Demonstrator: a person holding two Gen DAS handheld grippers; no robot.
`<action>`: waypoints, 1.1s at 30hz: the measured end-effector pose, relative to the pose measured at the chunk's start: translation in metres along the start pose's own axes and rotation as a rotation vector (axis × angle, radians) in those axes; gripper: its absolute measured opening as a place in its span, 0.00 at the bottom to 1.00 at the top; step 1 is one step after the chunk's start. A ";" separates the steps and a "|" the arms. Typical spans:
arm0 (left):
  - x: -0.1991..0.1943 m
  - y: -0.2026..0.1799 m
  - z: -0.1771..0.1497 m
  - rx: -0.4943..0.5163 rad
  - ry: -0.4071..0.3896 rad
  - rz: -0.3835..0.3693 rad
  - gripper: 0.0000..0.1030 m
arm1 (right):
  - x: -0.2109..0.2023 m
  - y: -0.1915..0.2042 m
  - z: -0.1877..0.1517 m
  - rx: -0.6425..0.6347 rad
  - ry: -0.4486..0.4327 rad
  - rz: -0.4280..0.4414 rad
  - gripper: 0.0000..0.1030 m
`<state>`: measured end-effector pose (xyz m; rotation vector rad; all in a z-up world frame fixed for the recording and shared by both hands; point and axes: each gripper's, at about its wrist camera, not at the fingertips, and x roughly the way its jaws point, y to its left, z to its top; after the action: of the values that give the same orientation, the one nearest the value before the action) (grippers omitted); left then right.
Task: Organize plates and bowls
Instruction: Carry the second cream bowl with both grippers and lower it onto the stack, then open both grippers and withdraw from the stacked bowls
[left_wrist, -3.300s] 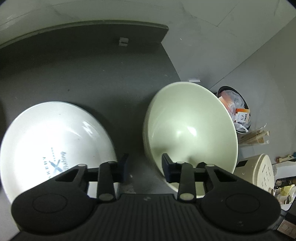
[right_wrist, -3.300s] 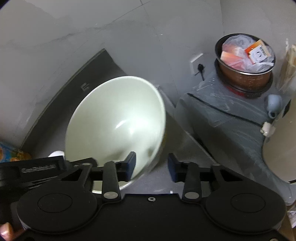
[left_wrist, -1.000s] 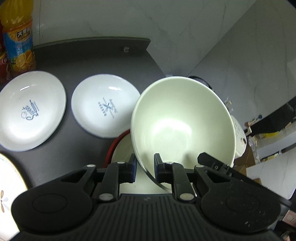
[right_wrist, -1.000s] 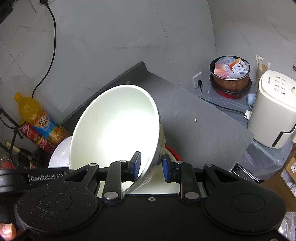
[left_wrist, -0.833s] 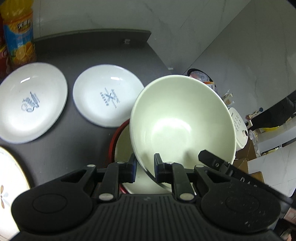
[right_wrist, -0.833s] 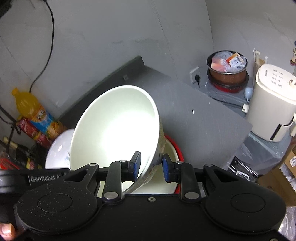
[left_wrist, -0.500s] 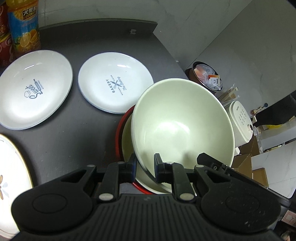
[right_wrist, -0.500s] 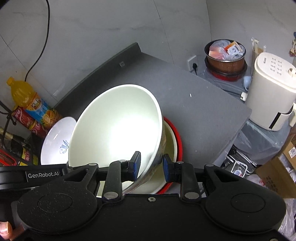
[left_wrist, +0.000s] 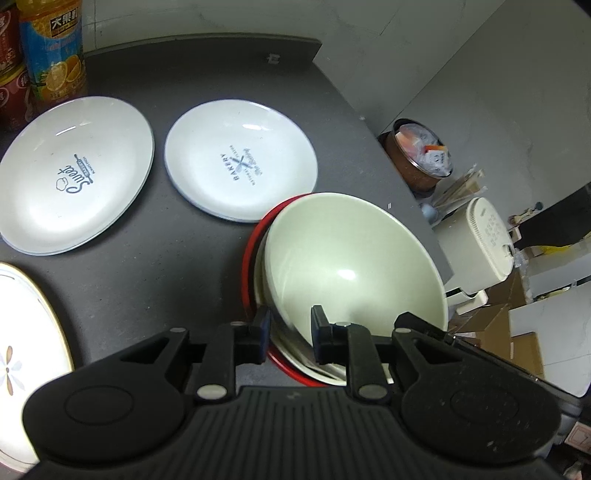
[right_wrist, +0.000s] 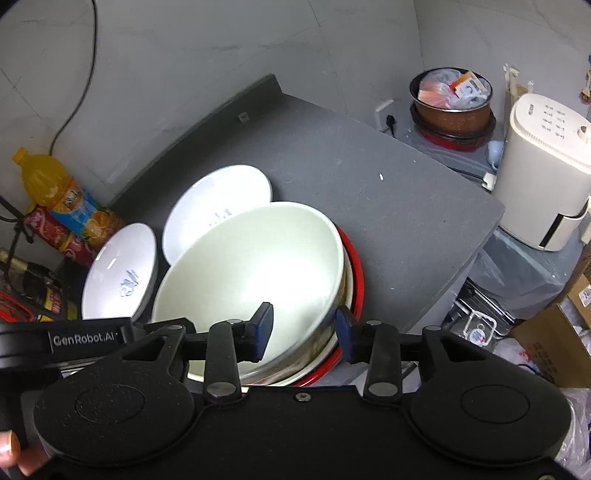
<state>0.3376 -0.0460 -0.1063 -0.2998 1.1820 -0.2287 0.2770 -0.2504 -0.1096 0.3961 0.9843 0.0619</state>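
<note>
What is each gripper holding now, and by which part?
Nothing is held. The left gripper and right gripper both straddle the rim of the pale bowl, jaws open, with gaps on both sides.

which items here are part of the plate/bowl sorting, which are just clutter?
Job: cream bowl nested in red-rimmed bowl; Bakery plate; Sweet plate; gold-rimmed plate.

Clutter: orange juice bottle; white appliance; lined bin.

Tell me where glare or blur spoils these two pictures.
Left wrist view: small glint inside the cream bowl; the flower plate is overexposed at the left edge. Right wrist view: strong glare whitens the bowl's inside; its near rim looks smeared by blur.
</note>
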 end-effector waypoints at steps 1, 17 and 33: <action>-0.001 0.000 0.000 0.000 -0.004 0.000 0.22 | -0.002 -0.001 0.000 0.000 -0.004 0.009 0.38; -0.045 0.019 -0.001 -0.003 -0.084 0.028 0.50 | -0.028 0.004 -0.001 -0.015 -0.060 0.045 0.27; -0.090 0.073 -0.022 -0.097 -0.136 0.079 0.58 | -0.021 0.023 -0.021 -0.060 0.019 0.061 0.28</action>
<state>0.2858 0.0494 -0.0607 -0.3474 1.0694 -0.0807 0.2505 -0.2271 -0.0949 0.3709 0.9871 0.1500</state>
